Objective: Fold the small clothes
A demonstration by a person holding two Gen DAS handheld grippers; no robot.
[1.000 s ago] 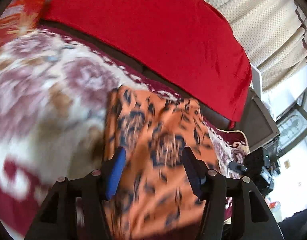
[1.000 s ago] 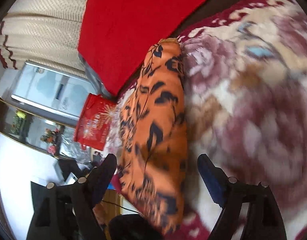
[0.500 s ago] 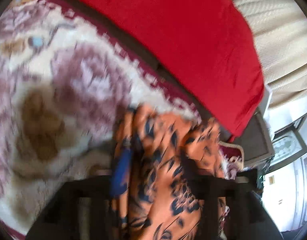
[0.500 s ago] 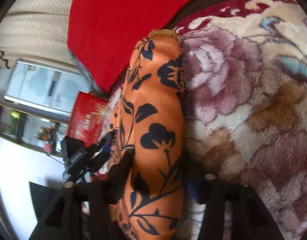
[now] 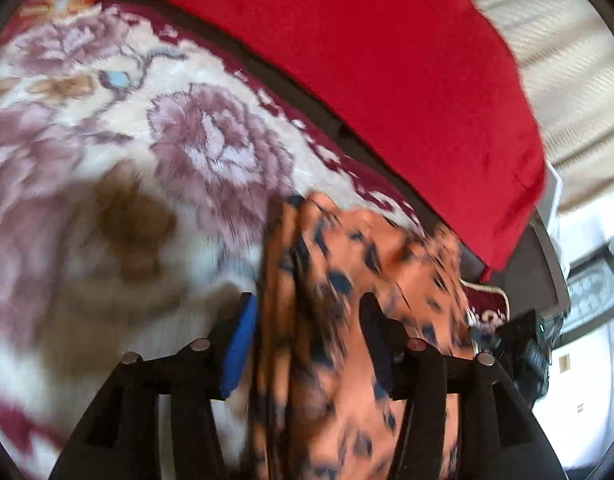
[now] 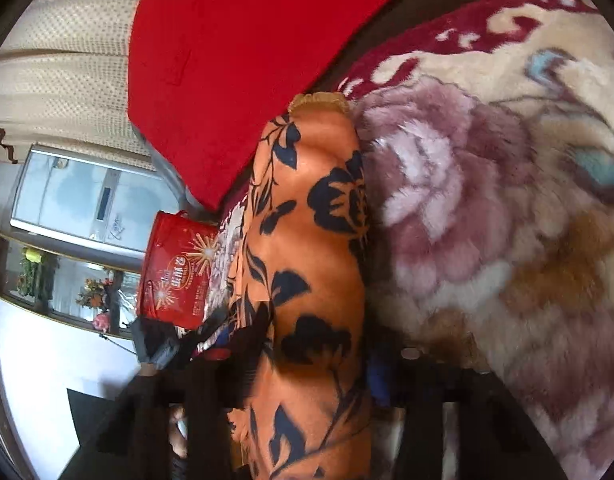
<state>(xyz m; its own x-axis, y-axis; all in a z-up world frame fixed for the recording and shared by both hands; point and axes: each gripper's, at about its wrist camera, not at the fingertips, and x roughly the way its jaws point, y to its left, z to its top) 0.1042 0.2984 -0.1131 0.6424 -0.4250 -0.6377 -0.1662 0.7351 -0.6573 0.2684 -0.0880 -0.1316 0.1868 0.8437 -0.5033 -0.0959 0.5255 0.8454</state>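
An orange garment (image 5: 347,320) with a black floral print lies bunched on a plush floral blanket (image 5: 147,160). My left gripper (image 5: 307,336) is shut on one end of it, the cloth filling the gap between the blue-padded fingers. In the right wrist view the same garment (image 6: 311,248) runs lengthwise away from me, its gathered hem (image 6: 319,102) at the far end. My right gripper (image 6: 319,364) is shut on the near end, cloth draped over the fingers.
A red cushion (image 5: 367,60) lines the sofa back behind the blanket (image 6: 487,240). A red printed bag (image 6: 175,272) and a glass cabinet (image 6: 79,200) stand beyond the sofa edge. Beige curtains (image 5: 567,80) hang behind.
Both grippers went from open around the garment to shut on it. The garment is now gathered and bunched between them, and the left view has shifted with blur.
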